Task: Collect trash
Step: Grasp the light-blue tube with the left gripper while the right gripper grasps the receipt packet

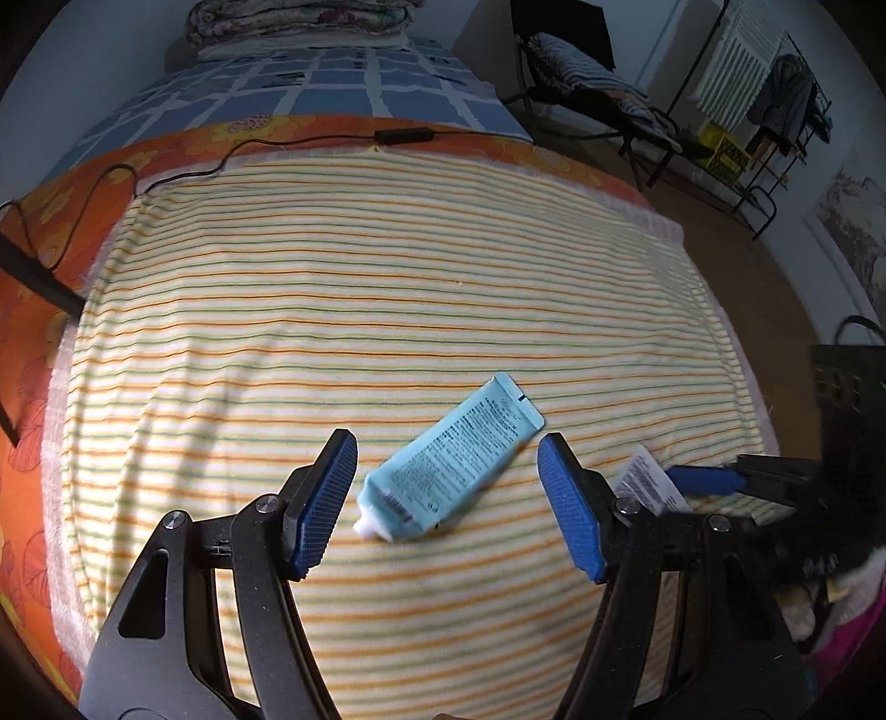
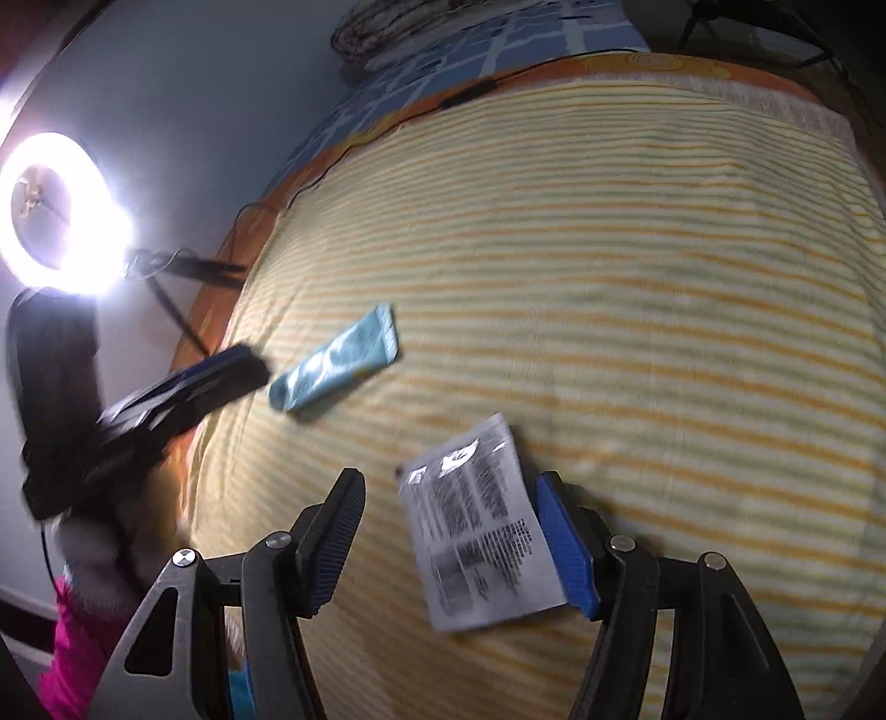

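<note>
A light blue tube (image 1: 451, 459) with a white cap lies on the striped blanket (image 1: 360, 288), between the wide-open jaws of my left gripper (image 1: 448, 498), which hovers around it without touching. The tube also shows in the right wrist view (image 2: 338, 360). A grey printed sachet (image 2: 476, 526) lies flat on the blanket, between the open jaws of my right gripper (image 2: 451, 543), close to the right pad. The sachet (image 1: 648, 482) and the right gripper (image 1: 714, 482) show at the right in the left wrist view. The left gripper (image 2: 221, 376) shows beside the tube in the right wrist view.
A black cable with an inline box (image 1: 404, 134) runs along the blanket's far edge. A lit ring light (image 2: 61, 216) on a stand is at the left. Folded bedding (image 1: 299, 22) lies at the far end. A chair and clothes rack (image 1: 736, 111) stand beyond the right edge.
</note>
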Demonstrator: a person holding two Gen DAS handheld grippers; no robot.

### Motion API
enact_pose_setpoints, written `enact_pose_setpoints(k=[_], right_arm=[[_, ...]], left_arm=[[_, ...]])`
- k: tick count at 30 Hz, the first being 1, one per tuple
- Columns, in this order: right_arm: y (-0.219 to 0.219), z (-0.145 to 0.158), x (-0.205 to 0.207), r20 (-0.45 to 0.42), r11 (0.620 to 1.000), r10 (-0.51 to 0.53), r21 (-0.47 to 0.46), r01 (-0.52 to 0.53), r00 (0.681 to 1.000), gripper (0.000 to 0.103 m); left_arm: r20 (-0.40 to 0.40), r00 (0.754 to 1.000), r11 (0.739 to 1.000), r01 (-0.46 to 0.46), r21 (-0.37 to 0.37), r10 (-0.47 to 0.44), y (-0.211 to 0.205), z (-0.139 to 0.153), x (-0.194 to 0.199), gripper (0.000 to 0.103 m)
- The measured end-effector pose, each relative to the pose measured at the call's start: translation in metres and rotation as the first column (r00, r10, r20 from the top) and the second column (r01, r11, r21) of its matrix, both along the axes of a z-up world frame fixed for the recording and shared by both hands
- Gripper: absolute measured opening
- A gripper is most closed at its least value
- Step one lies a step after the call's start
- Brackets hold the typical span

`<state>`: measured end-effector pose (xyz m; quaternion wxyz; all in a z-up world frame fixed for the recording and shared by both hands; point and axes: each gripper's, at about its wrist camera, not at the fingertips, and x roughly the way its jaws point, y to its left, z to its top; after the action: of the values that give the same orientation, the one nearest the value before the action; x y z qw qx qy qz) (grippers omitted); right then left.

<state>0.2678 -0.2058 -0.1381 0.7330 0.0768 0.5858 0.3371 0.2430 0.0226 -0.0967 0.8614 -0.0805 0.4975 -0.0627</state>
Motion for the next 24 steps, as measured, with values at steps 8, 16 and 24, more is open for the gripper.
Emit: enact_pose_setpoints(k=[8, 16, 24], right_arm=[[0.030, 0.003, -0.031, 0.167, 0.963, 0.164, -0.240, -0.121, 0.972, 0.067], [0.040, 0.003, -0.037, 0.231, 0.927, 0.200, -0.358, -0.108, 0.952, 0.059], [0.041, 0.010, -0.042, 0.244, 0.931, 0.187, -0.352, -0.093, 0.952, 0.049]], left_arm=[[-0.055, 0.993, 0.970, 0.109, 0.218, -0.100, -0.031, -0.029, 0.005, 0.070], [-0.045, 0.996, 0.971, 0.088, 0.223, -0.080, -0.027, -0.032, 0.007, 0.044], [-0.041, 0.996, 0.968, 0.080, 0.236, -0.073, -0.022, -0.029, -0.006, 0.035]])
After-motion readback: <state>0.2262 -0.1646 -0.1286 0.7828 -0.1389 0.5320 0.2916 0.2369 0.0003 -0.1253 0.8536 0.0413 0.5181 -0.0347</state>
